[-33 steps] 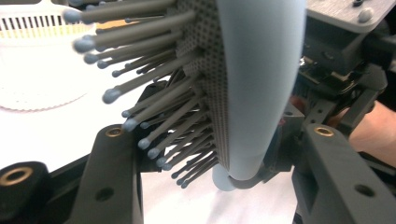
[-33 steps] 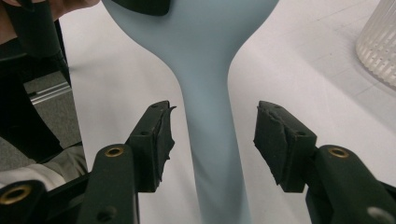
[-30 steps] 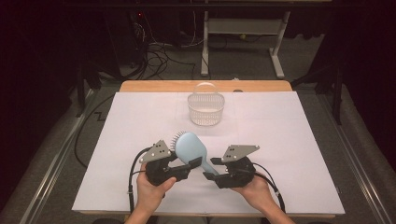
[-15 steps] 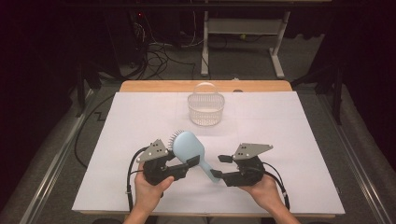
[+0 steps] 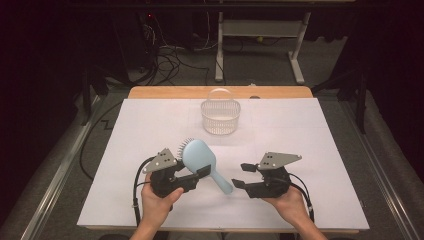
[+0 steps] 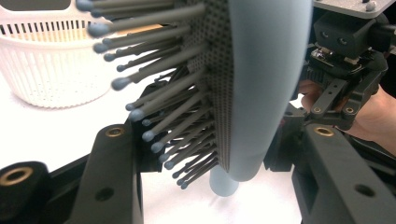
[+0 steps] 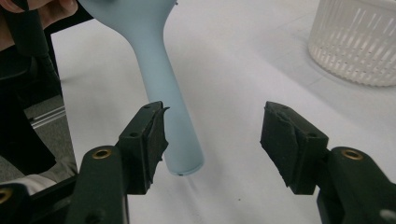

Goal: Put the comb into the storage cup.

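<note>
Left tongs (image 5: 204,172) clamp the hairbrush (image 5: 200,156); right tongs (image 5: 241,176), opening, hold nothing; basket (image 5: 220,116) stands beyond.

Three cameras: one fixed overhead, one riding on each gripper.

High view looks forward and down over the whole bench (image 5: 150,125) from the person's side. Left gripper view sits very close against the pale blue hairbrush (image 6: 261,84), facing the white basket (image 6: 51,70). Right gripper view looks low across the bench; it shares brush handle and basket.
</note>
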Tool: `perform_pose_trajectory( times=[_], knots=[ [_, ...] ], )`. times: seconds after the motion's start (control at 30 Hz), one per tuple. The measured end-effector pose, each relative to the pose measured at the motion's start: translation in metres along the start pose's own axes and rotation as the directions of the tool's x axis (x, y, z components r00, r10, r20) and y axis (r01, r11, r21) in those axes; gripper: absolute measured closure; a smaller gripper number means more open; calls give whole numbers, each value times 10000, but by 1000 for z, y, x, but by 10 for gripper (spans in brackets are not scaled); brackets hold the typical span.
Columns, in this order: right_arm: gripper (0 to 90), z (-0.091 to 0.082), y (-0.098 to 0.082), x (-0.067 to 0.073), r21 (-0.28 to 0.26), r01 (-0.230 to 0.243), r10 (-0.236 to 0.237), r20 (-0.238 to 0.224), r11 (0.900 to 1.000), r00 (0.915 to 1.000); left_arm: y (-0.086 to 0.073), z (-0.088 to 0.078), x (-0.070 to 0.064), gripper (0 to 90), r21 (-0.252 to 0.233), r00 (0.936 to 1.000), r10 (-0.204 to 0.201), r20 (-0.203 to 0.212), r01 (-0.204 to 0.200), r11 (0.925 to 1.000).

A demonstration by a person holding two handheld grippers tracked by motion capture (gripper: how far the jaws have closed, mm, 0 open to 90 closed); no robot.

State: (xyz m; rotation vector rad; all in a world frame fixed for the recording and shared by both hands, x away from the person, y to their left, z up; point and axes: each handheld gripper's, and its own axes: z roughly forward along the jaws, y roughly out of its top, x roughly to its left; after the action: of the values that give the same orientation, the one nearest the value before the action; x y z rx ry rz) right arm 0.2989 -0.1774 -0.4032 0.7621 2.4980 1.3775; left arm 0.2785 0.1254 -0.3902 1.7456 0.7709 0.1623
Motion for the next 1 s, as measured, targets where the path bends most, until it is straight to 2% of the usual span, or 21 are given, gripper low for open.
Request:
perform_pose_trajectory(
  times=[0.47, 0.7, 1.0],
  knots=[
    [343, -31, -20, -21, -557, -397, 438, 746, 9977, 9963, 0, -4, 3, 511, -35, 9999, -40, -164, 39, 10000],
    [329, -45, -33, -31, -749, -602, 686, 1152, 9954, 9910, 1, -7, 5, 511, -101, 9996, -60, -261, 57, 9999],
    [318, -65, -55, -45, -1234, -1124, 1306, 1509, 9860, 9799, 2, -10, 7, 511, -125, 9993, -69, -378, 65, 9999]
  ],
)
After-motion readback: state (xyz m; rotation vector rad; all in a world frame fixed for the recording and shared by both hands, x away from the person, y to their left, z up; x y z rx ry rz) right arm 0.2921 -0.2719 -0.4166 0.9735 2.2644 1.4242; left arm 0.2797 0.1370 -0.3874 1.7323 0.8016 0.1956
